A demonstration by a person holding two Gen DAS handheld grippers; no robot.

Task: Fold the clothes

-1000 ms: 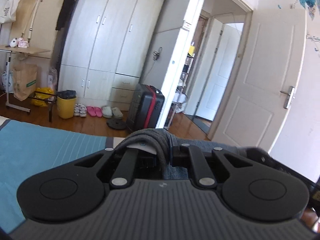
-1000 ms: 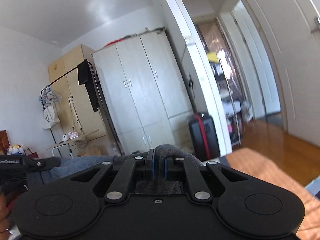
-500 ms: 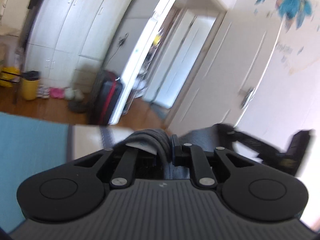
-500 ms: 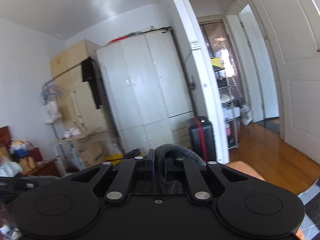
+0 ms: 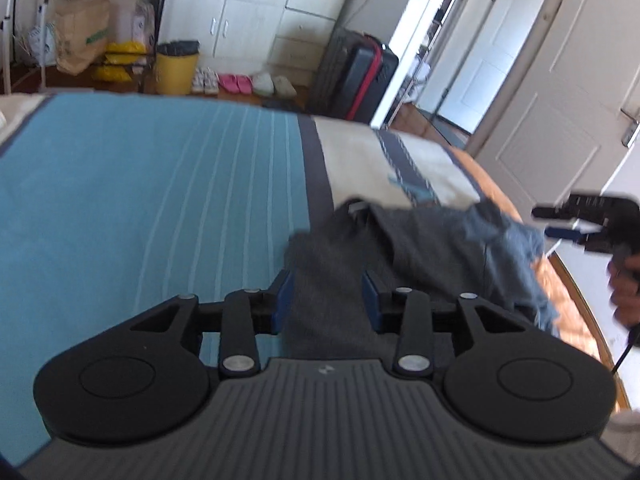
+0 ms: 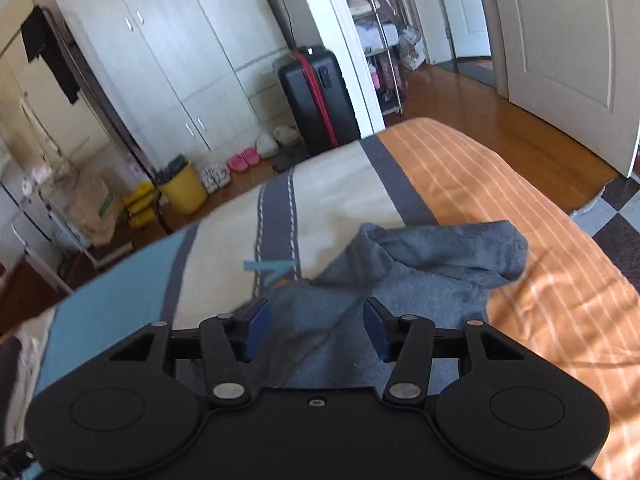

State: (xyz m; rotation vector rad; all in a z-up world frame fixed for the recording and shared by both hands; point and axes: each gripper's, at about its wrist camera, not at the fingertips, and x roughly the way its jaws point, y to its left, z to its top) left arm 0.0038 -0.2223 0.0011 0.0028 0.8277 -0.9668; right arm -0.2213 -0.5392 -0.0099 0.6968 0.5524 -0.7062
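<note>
The left gripper [image 5: 326, 296] has its blue-padded fingers [image 5: 282, 296] spread apart, grey garment [image 5: 332, 280] lying loose between them. The right gripper [image 6: 316, 330] is likewise spread wide over the same crumpled garment, which rests on the striped bedspread [image 6: 460, 168] across its cream and orange bands. Both tools tilt downward over the bed. Beyond, a yellow bin [image 5: 176, 68] holds a dark liner; a black suitcase [image 6: 314, 100] stands upright.
</note>
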